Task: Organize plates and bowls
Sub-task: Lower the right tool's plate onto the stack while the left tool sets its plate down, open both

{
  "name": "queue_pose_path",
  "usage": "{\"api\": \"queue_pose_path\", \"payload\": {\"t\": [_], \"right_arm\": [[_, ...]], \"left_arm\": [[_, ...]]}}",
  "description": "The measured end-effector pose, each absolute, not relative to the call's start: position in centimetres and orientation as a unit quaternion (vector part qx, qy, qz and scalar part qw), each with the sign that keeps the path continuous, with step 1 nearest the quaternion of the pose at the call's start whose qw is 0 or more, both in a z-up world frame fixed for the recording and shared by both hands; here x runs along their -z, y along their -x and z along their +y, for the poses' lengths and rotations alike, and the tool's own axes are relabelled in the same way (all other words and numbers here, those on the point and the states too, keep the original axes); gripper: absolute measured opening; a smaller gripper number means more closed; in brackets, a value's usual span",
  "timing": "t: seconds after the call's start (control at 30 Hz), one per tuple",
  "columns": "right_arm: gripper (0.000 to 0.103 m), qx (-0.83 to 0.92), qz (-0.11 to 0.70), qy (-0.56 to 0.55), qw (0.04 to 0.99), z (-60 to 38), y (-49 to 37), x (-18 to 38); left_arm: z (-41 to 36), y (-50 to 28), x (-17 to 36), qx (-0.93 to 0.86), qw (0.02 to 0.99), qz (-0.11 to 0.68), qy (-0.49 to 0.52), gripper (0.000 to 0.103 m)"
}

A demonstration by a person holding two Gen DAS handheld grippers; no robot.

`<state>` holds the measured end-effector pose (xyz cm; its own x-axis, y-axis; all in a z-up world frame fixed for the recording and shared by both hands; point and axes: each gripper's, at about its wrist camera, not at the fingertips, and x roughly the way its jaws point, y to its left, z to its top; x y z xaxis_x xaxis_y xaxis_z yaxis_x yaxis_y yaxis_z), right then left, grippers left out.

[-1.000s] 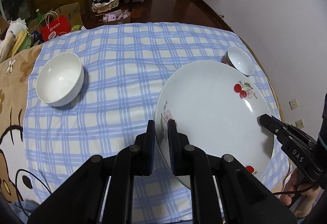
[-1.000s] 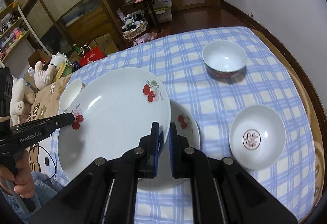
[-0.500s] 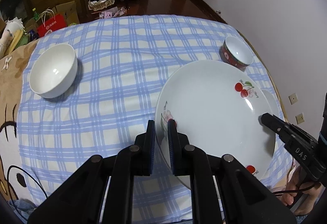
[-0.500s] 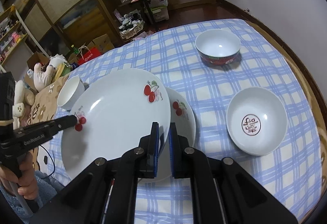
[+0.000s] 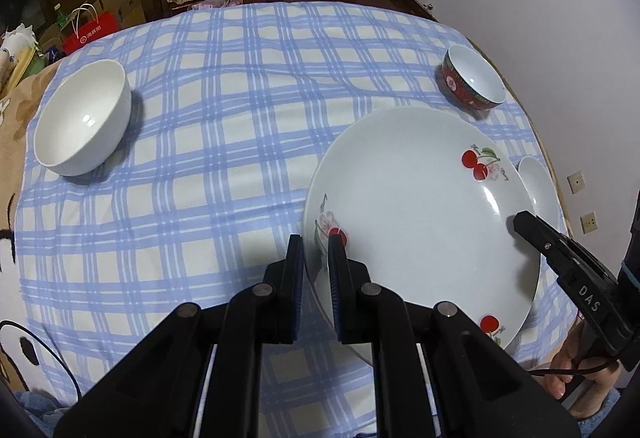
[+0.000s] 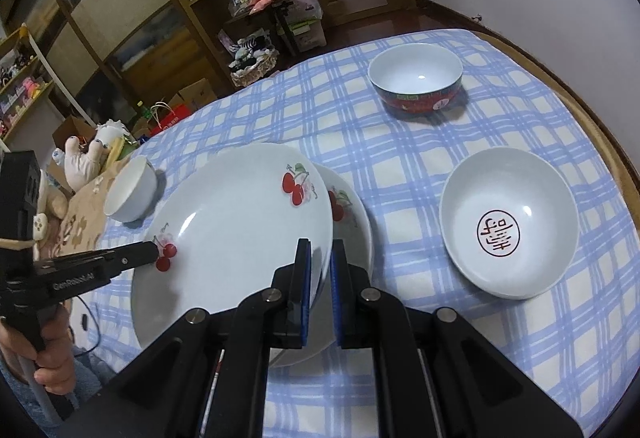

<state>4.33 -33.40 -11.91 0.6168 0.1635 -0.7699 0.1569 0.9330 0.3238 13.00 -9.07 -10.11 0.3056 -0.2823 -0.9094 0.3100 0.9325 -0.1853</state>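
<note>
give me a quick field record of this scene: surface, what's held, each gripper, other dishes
surface: table under a blue checked cloth
held: large cherry plate, gripped on opposite rims by both grippers
left gripper: shut on the large cherry plate's rim
right gripper: shut on the large cherry plate's rim
beneath: smaller cherry plate, partly covered; contact cannot be told
other dishes: plain white bowl; red-sided bowl; shallow white bowl with a red seal mark

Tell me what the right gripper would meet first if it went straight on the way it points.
Likely the smaller cherry plate lying just under the big plate that the right gripper grips; depth is hard to judge.
</note>
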Motion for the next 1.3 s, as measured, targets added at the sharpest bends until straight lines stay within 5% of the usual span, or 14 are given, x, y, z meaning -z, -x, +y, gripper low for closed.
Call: {"api": "queue_pose_path", "payload": {"t": [1.3], "right_arm": [[0.01,0.019,0.424,-0.141,0.894,-32.9,-5.5,15.2]], "left_arm": [[-10.6,-14.8,13.9,0.177,0.786,0.592,-0.035,0.012]]}}
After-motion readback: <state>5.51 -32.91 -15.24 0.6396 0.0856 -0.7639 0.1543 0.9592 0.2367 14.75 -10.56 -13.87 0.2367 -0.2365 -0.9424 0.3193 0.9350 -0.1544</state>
